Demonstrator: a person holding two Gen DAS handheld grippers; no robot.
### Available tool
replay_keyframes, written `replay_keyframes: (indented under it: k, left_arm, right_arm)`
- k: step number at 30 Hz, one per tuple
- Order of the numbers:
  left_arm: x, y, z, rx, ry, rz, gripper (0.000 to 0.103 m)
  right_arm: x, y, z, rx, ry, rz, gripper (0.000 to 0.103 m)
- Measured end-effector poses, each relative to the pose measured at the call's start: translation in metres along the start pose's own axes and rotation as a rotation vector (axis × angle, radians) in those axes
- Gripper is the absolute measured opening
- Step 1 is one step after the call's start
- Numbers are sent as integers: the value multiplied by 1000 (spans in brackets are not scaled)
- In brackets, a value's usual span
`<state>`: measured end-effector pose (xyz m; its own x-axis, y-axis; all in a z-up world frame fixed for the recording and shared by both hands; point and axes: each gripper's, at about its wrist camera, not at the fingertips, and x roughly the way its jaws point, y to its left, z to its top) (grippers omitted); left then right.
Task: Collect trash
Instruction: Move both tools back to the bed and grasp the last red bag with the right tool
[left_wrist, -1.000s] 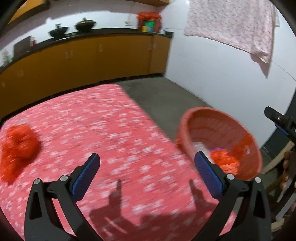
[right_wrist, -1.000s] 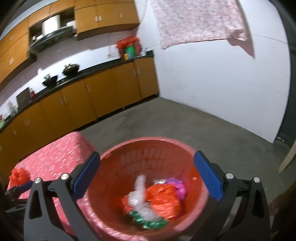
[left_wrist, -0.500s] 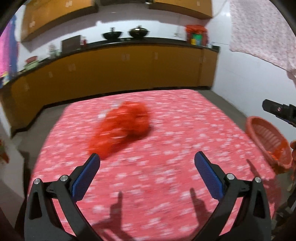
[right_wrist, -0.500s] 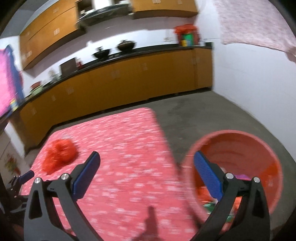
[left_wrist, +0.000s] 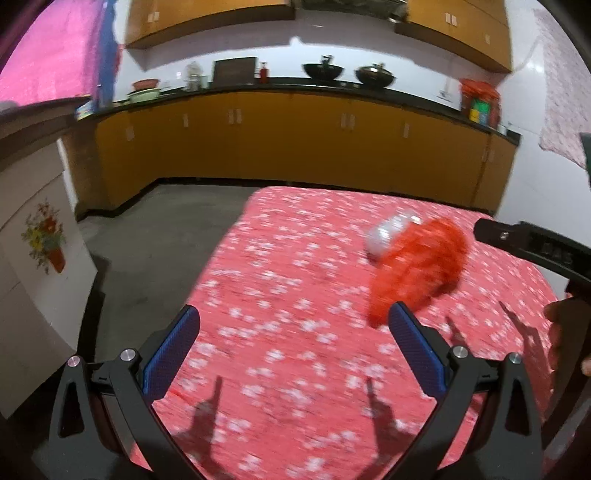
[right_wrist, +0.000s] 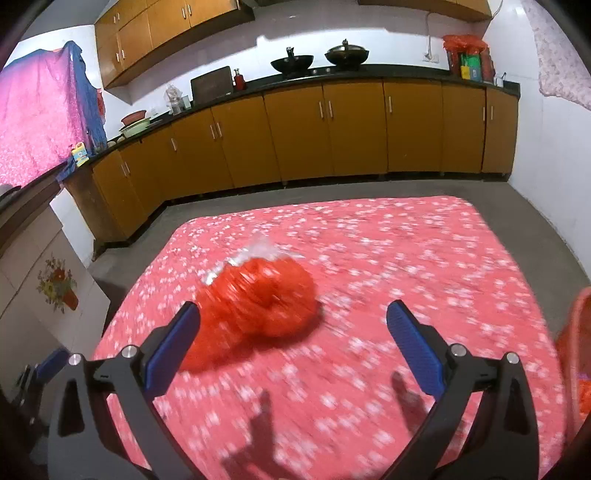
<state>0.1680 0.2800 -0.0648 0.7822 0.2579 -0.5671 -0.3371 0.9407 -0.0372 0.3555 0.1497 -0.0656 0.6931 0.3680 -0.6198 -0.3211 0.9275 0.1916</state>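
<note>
Left wrist view: your left gripper (left_wrist: 293, 341) hangs over the red flowered tablecloth (left_wrist: 295, 280) with its jaws spread wide and nothing between them. A crumpled red bag (left_wrist: 417, 266), with a scrap of clear plastic (left_wrist: 388, 236) at its far end, lies on the cloth just beyond your right blue pad (left_wrist: 415, 349). Your right gripper's black body enters at the right edge, your hand (left_wrist: 565, 332) below it. Right wrist view: your right gripper (right_wrist: 293, 338) is likewise spread wide and empty. The red bag (right_wrist: 258, 310) rests on the tablecloth (right_wrist: 424, 258) beyond and between the pads, nearer the left one. An orange basket (right_wrist: 570, 347) shows at the right edge, beside the table. Motion blur softens both views.
</note>
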Motion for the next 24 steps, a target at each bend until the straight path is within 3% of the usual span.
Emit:
replay_keyframes:
  k: [6,13,15,17,20,24]
  left_arm:
    - [11,30,7,-63,-4,49,101]
    - [21,36,13,-79,1,41,101]
    - [21,31,13,-72,1,36,101]
    - [23,28,15,-64,1,31,101]
    - [24,23,17,-58,4,21,101]
    - [28,13,19,-47,12,-3,101]
  right_arm:
    - [44,20,6,14,64,-7,99]
    - [67,26,-1,-27,122,2,98]
    - [70,26,-4,-54,128,15,93]
    - [70,22,-7,-63,142,33,76]
    - [67,16,-8,-54,142,46,62]
    - [56,-1,-11,-35,138,49,59]
